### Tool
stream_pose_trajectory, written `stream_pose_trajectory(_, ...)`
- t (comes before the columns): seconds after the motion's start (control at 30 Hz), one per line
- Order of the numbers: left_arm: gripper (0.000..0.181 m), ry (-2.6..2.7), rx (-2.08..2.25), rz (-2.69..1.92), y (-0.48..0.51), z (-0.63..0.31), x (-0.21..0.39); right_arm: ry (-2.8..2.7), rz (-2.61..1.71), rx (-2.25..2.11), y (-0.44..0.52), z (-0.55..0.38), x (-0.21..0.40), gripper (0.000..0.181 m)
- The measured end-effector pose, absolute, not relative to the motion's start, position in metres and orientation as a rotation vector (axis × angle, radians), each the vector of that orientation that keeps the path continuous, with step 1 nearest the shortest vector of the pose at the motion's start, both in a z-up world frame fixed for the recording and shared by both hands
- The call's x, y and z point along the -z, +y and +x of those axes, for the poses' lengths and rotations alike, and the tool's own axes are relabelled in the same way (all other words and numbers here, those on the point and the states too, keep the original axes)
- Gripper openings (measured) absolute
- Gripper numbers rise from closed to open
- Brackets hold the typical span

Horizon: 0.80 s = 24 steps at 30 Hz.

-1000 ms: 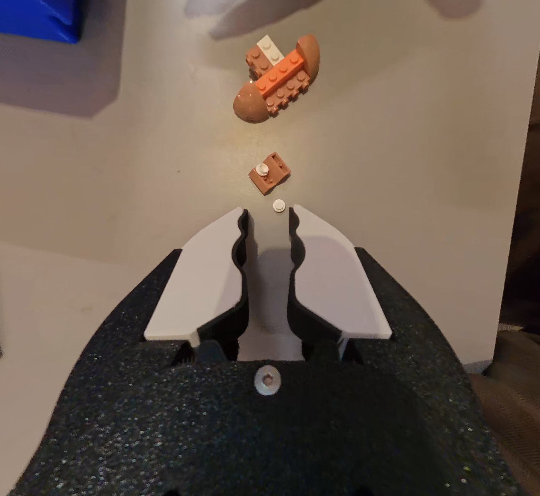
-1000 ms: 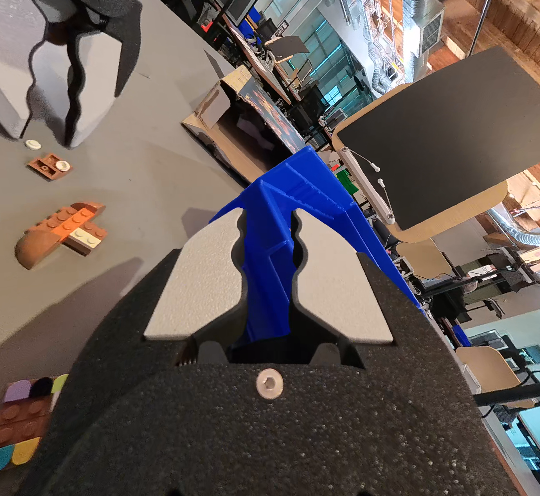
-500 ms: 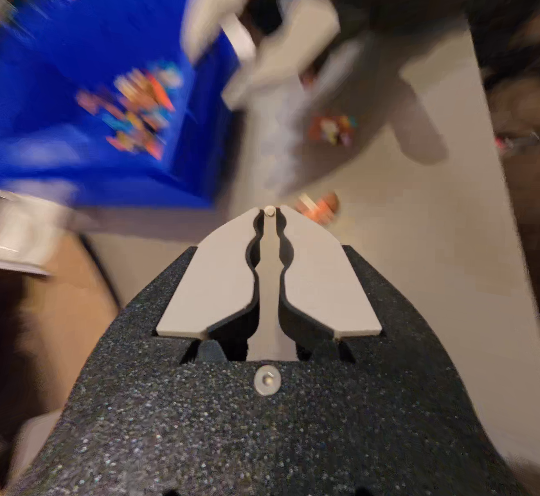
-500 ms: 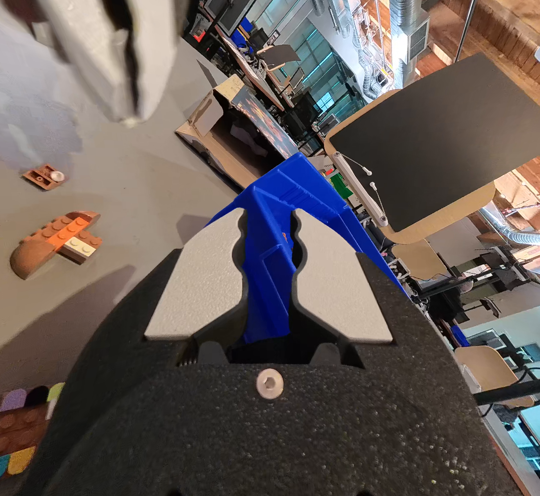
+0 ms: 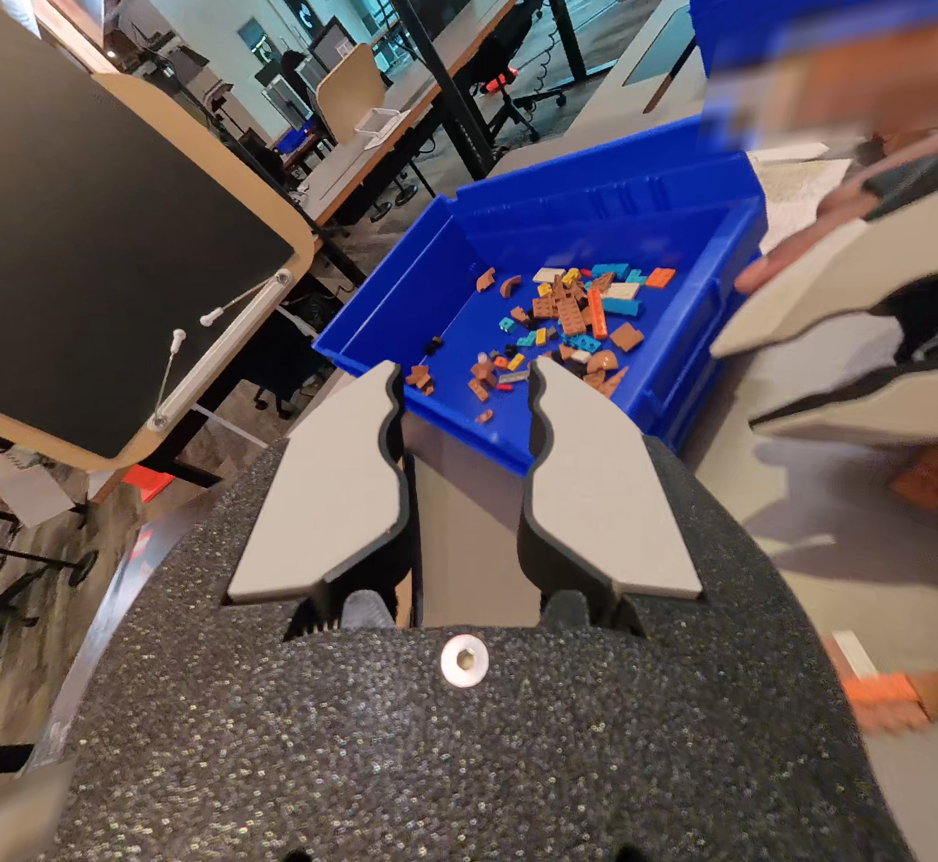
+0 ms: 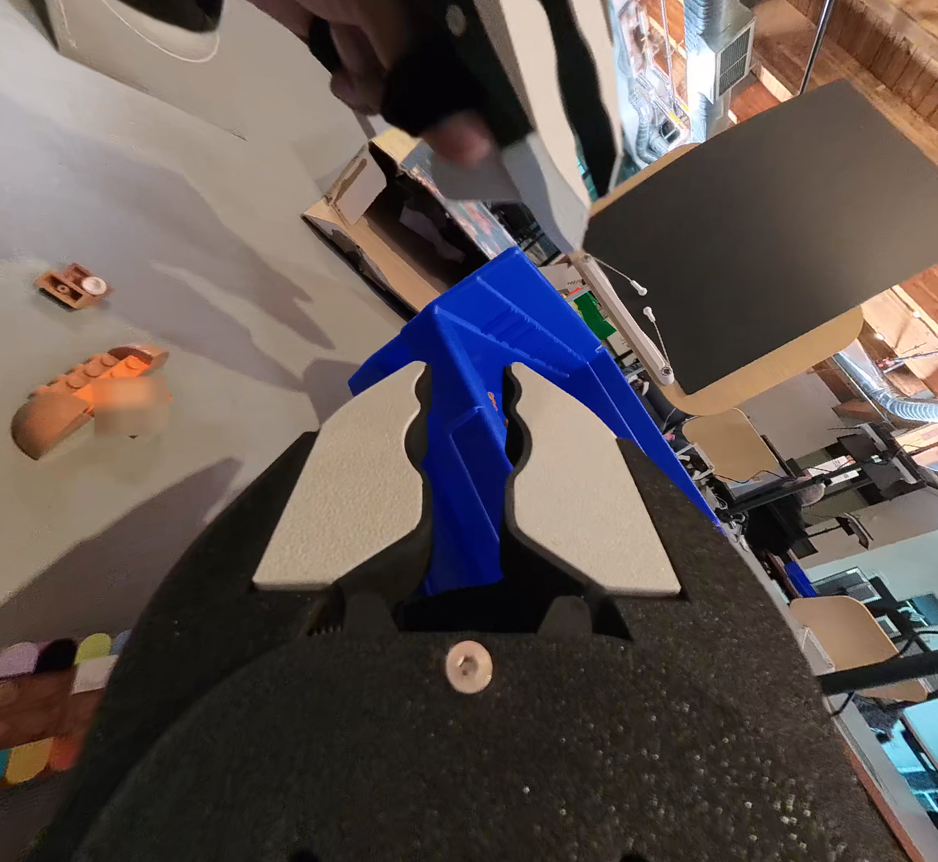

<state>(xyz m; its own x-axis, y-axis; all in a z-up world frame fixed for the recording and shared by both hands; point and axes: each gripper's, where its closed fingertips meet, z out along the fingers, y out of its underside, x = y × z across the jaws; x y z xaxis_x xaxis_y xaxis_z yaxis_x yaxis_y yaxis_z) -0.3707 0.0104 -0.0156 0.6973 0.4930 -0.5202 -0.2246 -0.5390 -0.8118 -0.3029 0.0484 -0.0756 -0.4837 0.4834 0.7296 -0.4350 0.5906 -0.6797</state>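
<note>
My left gripper (image 5: 464, 370) is open and empty, held just before the near wall of a blue bin (image 5: 599, 177). Many loose small bricks (image 5: 573, 309) lie in the bin, mostly brown, orange and teal. My right gripper (image 6: 467, 370) is open and empty, pointing at the bin's corner (image 6: 487, 320). It shows blurred at the right of the left wrist view (image 5: 736, 386). The left gripper also shows blurred at the top of the right wrist view (image 6: 594, 177). A brown and orange brick assembly (image 6: 86, 396) and a small brown plate with a white stud (image 6: 71, 284) lie on the grey table (image 6: 203, 228).
An open cardboard box (image 6: 386, 228) lies behind the bin. A black board with a wooden rim (image 5: 101, 248) stands off the table's edge to the left. A plate of coloured bricks (image 6: 45, 685) sits near my right gripper. Desks and chairs fill the room beyond.
My left gripper shut on the loose white round stud, lifted it from the table and swung to the bin. It now stands open without the stud. The right gripper barely moved.
</note>
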Motion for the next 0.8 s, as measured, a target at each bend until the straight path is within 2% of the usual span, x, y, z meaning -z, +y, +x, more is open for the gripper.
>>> stream_pose_trajectory(0.1, 0.046, -0.125, -0.689, -2.008, -0.004, -0.34, 0.035, -1.765, -0.032, -1.086, 0.047, -0.302, 0.075, 0.026)
stream_pose_trajectory(0.23, 0.046, 0.138, -0.292, -2.251, -0.033, -0.283, 0.106, -1.769, -0.017, -1.081, 0.042, -0.3, 0.078, 0.026)
stream_pose_trajectory(0.4, 0.032, 0.275, 0.074, -2.516, -0.072, -0.246, 0.18, -1.797, 0.018, -1.064, 0.035, -0.299, 0.086, 0.026)
stream_pose_trajectory(0.8, 0.022, 0.382, 0.116, -2.5, -0.067, -0.245, 0.202, -1.827, 0.078, -1.074, 0.025, -0.289, 0.092, 0.026)
